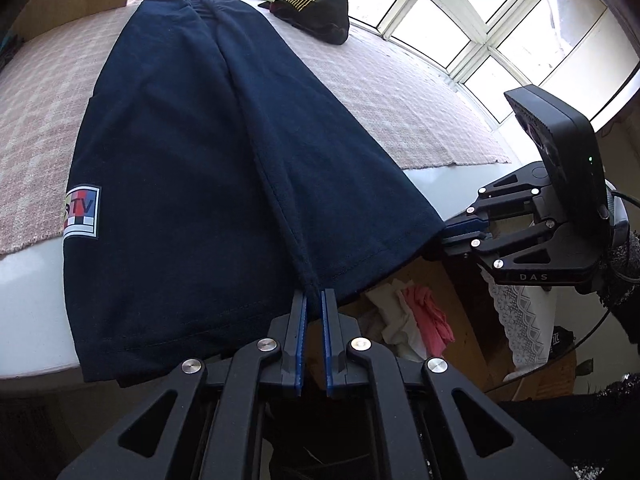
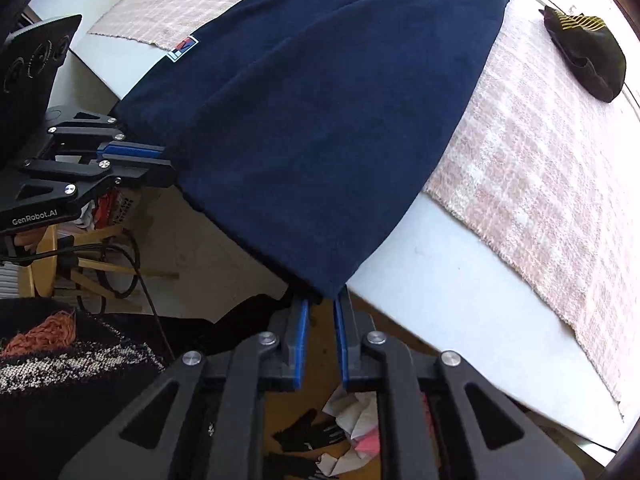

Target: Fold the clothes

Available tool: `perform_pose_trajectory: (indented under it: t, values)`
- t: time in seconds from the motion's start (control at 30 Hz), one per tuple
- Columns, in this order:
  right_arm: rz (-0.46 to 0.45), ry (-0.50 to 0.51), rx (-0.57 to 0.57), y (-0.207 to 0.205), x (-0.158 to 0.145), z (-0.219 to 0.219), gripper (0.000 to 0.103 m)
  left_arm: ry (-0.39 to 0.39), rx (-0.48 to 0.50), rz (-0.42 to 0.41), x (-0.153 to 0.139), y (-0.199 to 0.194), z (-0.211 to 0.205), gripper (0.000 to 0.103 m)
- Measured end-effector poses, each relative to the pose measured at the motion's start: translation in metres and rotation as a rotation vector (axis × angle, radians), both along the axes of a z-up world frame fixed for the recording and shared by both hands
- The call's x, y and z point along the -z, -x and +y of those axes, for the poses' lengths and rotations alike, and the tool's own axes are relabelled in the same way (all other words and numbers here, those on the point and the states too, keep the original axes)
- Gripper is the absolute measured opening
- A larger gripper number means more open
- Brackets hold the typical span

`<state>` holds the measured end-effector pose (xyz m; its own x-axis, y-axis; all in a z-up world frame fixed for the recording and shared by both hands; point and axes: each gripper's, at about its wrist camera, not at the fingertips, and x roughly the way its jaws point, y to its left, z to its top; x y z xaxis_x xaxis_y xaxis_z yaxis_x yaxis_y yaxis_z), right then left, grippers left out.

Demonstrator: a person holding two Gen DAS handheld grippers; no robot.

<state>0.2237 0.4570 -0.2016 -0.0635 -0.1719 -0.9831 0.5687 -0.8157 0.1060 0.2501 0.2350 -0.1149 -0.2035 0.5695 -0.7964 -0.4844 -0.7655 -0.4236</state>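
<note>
A navy T-shirt [image 1: 192,152] lies lengthwise on the pink mat, folded along its length, with its hem hanging over the table's near edge. A coloured logo patch [image 1: 82,212] shows on its left fold. My left gripper [image 1: 314,294] is shut on the hem where a fold line ends. In the same view my right gripper [image 1: 450,234] pinches the hem's right corner. In the right wrist view, the right gripper [image 2: 322,300] is shut on the corner of the shirt [image 2: 320,120], and the left gripper [image 2: 164,162] holds the hem further left.
A black garment with yellow stripes [image 1: 316,12] [image 2: 588,52] lies at the far side by the window. The pink woven mat [image 1: 400,100] covers most of the white table [image 2: 460,300]. Loose white and pink clothes [image 1: 412,320] lie below the table edge.
</note>
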Motion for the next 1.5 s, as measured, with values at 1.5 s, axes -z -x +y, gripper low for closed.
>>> perform_pose_trajectory:
  t: [1.5]
  values:
    - [0.137, 0.365, 0.315, 0.45, -0.002, 0.016, 0.042, 0.04, -0.043, -0.08, 0.019, 0.286, 0.065, 0.021]
